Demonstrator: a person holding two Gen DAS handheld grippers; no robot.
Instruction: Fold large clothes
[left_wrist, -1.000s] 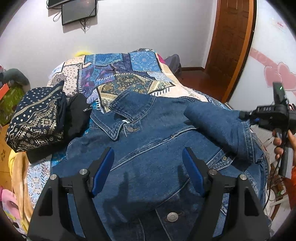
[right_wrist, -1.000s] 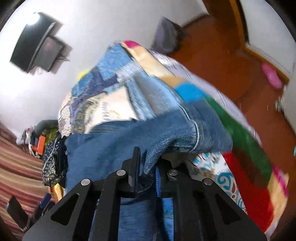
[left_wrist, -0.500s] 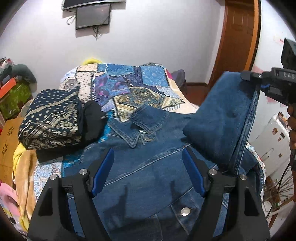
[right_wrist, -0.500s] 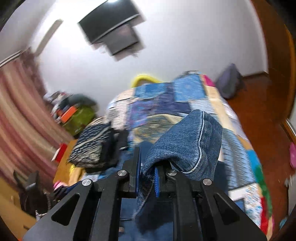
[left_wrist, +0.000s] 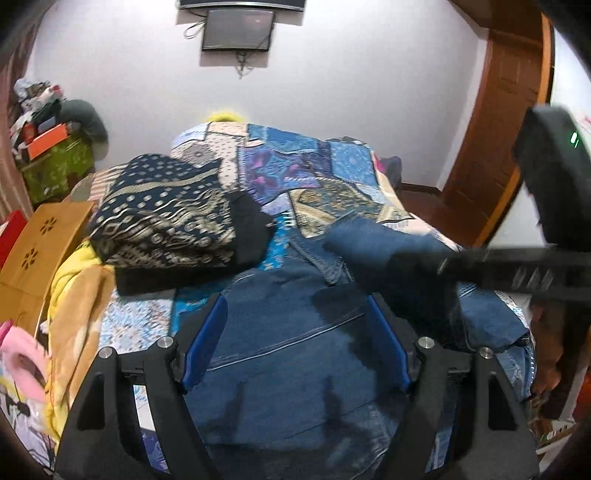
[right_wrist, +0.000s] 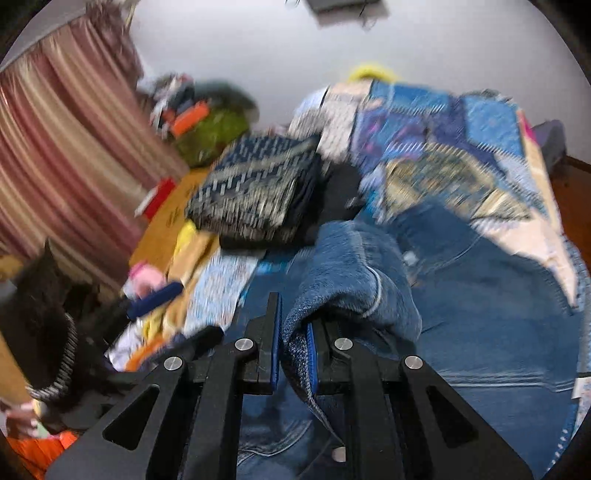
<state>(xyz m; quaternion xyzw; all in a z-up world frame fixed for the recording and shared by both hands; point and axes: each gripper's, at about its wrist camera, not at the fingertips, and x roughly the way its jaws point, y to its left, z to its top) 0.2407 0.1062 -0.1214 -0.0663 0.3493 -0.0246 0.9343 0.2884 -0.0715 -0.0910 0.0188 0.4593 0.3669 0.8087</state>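
Left wrist view: a green box (left_wrist: 55, 166) at far left carries an orange box (left_wrist: 48, 134) and loose clutter; its contents cannot be made out. A folded patterned cloth (left_wrist: 162, 218) lies on the quilt (left_wrist: 314, 162). The left gripper (left_wrist: 295, 350) hovers over the denim jacket (left_wrist: 288, 354), jaws wide, holding nothing. The jacket lies spread on the bed, collar away from the camera.

Right wrist view: the right gripper (right_wrist: 293, 350) is clamped on the jacket's sleeve (right_wrist: 351, 273), held raised above the jacket body.

Assessment: the sleeve fold is in hand. The next move calls for laying the sleeve flat across the front before release, the left gripper pinning the body against dragging.
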